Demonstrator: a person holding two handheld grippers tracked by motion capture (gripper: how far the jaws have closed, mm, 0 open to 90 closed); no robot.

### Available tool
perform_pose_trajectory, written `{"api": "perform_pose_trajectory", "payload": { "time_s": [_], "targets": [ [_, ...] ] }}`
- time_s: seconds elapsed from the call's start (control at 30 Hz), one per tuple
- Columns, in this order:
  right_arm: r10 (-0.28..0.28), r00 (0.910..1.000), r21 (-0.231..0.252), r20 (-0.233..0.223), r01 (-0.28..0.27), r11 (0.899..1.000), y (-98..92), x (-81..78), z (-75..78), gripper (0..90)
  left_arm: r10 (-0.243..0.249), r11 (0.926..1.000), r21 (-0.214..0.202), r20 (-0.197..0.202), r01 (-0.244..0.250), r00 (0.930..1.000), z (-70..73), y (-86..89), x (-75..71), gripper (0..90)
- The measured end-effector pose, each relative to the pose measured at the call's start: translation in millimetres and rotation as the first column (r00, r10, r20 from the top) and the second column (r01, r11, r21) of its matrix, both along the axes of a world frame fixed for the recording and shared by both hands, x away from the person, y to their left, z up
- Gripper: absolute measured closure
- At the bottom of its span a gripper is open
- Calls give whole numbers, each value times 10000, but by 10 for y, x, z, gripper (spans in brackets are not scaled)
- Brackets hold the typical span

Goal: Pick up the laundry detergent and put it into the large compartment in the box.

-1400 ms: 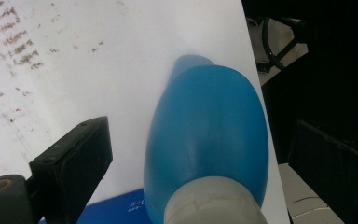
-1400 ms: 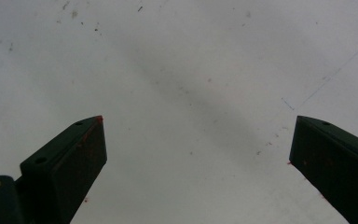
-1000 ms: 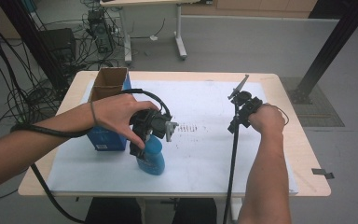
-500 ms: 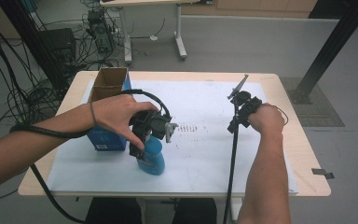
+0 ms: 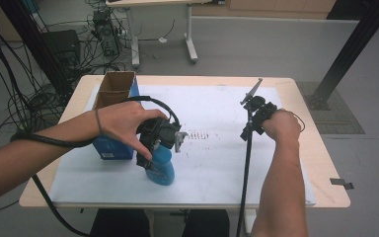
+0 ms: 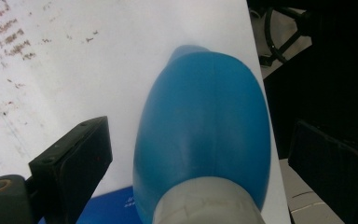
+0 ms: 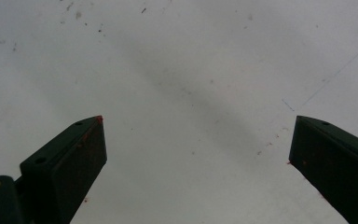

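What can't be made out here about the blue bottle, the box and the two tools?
- Blue bottle: its top, covered by the left tool and hand in the high view; cut off by the bottom edge in the left gripper view.
- Cardboard box: contents too dark to tell, high view.
- Marks on white sheet: too small to read.
- Right tool: open over bare sheet.

One blue bottle (image 5: pixel 161 165); one cardboard box (image 5: pixel 114 90); two hand-held grippers.

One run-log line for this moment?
left gripper: open, straddling blue bottle | right gripper: open over white sheet
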State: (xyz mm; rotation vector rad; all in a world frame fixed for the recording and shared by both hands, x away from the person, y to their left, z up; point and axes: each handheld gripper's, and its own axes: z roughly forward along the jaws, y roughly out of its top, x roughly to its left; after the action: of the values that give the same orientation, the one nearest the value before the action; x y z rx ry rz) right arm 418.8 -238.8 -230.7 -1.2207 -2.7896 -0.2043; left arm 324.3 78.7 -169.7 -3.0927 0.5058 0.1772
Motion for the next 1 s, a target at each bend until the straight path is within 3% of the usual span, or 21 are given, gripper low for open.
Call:
{"api": "perform_pose_trajectory", "payload": {
  "time_s": [0.4,0.6,0.63,0.73,1.0],
  "targets": [
    [-45,10000,5,-12,45,10000,-24,-4,-3,38,8,9998,196,88,-10,10000,-57,-16,-17,94],
    [-65,10000,12,1,65,10000,-38,-13,-3,38,-83,9996,268,114,80,9999,-83,-21,-23,186],
    [-60,10000,-15,6,60,10000,-44,-15,-1,37,-25,9997,226,123,22,9999,-90,-4,-24,249],
    [-112,9999,-23,-5,112,9999,-50,-19,1,38,19,9996,269,184,-24,9998,-87,-11,-23,298],
    [-122,9999,-37,50,122,9999,-50,-32,-1,38,-19,9997,235,180,15,9998,-69,-22,-31,365]
  ]
}}
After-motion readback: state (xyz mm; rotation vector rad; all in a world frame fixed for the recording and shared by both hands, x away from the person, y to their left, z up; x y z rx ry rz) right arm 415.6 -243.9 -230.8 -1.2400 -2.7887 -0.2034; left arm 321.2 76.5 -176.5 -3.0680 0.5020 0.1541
